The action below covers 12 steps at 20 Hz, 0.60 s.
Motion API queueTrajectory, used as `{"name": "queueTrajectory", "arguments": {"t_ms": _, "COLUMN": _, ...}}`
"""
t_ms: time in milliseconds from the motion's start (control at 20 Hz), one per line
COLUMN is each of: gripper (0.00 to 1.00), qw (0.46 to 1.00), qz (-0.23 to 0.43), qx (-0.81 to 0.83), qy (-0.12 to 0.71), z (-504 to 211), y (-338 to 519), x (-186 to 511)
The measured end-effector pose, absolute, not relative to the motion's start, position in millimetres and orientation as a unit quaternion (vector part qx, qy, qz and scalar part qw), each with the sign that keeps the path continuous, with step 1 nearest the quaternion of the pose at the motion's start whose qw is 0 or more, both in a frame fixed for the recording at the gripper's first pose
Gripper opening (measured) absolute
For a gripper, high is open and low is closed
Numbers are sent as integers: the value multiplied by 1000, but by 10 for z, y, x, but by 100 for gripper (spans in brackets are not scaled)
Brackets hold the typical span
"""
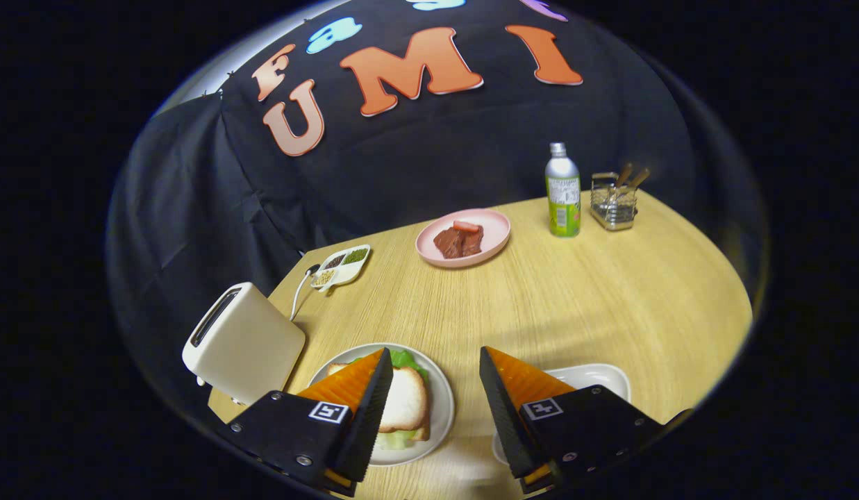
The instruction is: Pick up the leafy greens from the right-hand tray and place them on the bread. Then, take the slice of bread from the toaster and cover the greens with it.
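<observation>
My gripper (435, 361) hung above the wooden table (575, 305) with its fingers spread wide and nothing between them, only bare tabletop in the gap. Under the left finger sat a round plate (439, 417) with the sandwich: top slice of bread (405, 399) laid over the leafy greens (408, 359), which poked out at the far edge and again at the near edge; another slice was just visible beneath. The left finger covered part of that plate from my angle. Under the right finger was the white tray (599, 375), mostly hidden by it. The toaster (243, 342) stood just left of the plate, cord running back toward a small divided dish (342, 265) of seeds or spices. Farther across the table: a pink plate (491, 232) with reddish-brown meat pieces (459, 241), a metal bottle (562, 191) with a green label, and next to it a wire holder (614, 201) with wooden-handled utensils.
</observation>
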<state>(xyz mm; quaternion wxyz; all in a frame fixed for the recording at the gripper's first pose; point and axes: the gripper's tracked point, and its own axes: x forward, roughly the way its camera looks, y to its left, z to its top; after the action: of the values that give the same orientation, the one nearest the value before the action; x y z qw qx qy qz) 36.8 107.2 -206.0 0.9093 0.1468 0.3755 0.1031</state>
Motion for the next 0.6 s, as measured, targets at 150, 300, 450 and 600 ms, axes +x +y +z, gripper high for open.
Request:
{"name": "queueTrajectory", "arguments": {"t_ms": 150, "gripper": 84, "qw": 941, "qz": 90, "qx": 117, "qy": 304, "z": -1663, "y": 892, "x": 472}}
{"name": "queueTrajectory", "arguments": {"t_ms": 300, "gripper": 89, "qw": 967, "qz": 82, "qx": 79, "qy": 229, "z": -1239, "y": 745, "x": 518}}
{"name": "queueTrajectory", "arguments": {"t_ms": 450, "gripper": 91, "qw": 982, "qz": 75, "qx": 63, "qy": 159, "z": -813, "y": 654, "x": 520}}
{"name": "queueTrajectory", "arguments": {"t_ms": 600, "gripper": 91, "qw": 989, "qz": 70, "qx": 74, "qy": 106, "z": -449, "y": 570, "x": 472}}
